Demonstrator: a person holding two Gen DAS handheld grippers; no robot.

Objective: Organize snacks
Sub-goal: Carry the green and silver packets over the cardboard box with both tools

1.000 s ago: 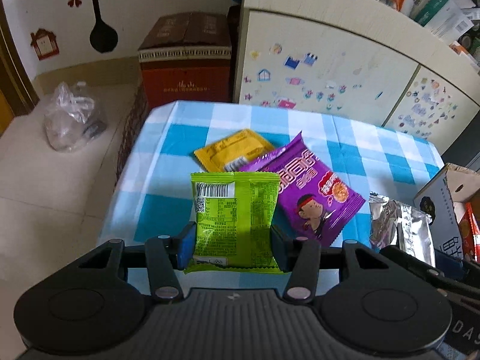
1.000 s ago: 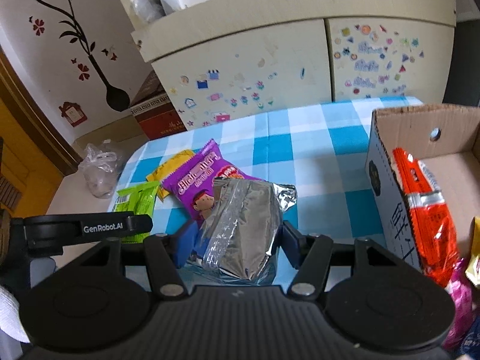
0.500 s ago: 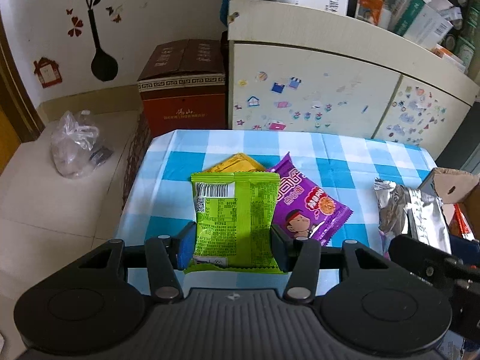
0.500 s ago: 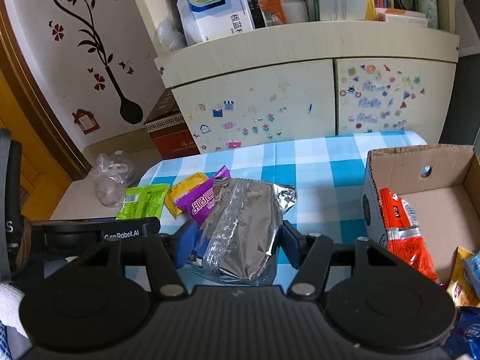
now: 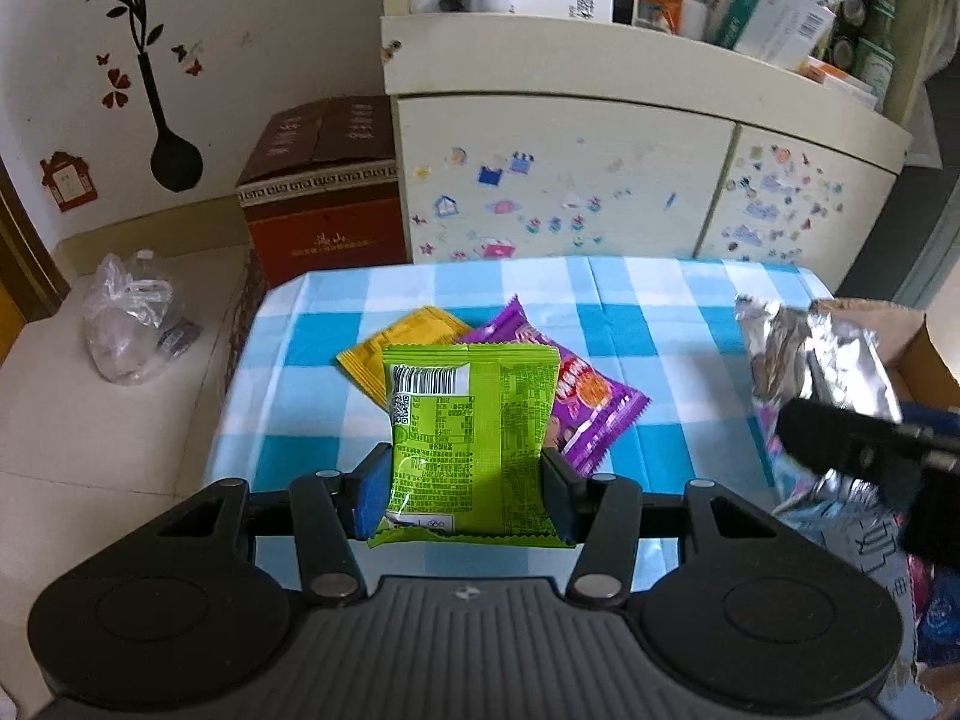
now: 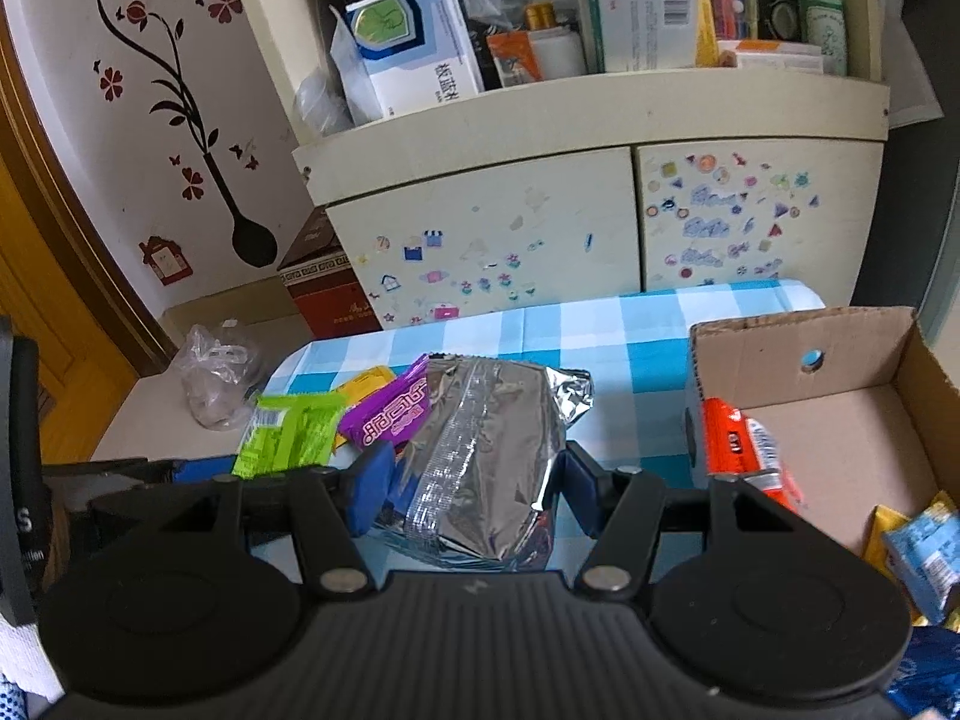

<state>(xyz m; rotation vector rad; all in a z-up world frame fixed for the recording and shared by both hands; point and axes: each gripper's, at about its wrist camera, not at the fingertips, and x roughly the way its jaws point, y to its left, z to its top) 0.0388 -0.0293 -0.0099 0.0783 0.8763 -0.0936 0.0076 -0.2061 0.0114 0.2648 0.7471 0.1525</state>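
Jaws of the left gripper [image 5: 462, 483] clamp a green plastic snack packet [image 5: 468, 441]; the right gripper [image 6: 474, 495] pinches a crinkled silver foil bag [image 6: 480, 456], both lifted clear, probably bound for the open cardboard box [image 6: 840, 420].

Cream two-door cabinet [image 5: 636, 180] against the back wall, doors covered in small coloured stickers. Open shelf [image 6: 600, 102] above, crowded with boxes and bottles. White wall [image 5: 252, 30] to the left, bearing a dark vase-and-flower decal [image 6: 180, 120]. Brown-and-red carton [image 5: 324, 186] on the pale tiled floor [image 5: 90, 438] beside the cabinet. Clear plastic bag [image 5: 135, 324] on the floor nearby. Wooden door frame [image 6: 66, 228] at far left. Table under blue-and-white checked cloth [image 5: 630, 294]. Soft daylight.
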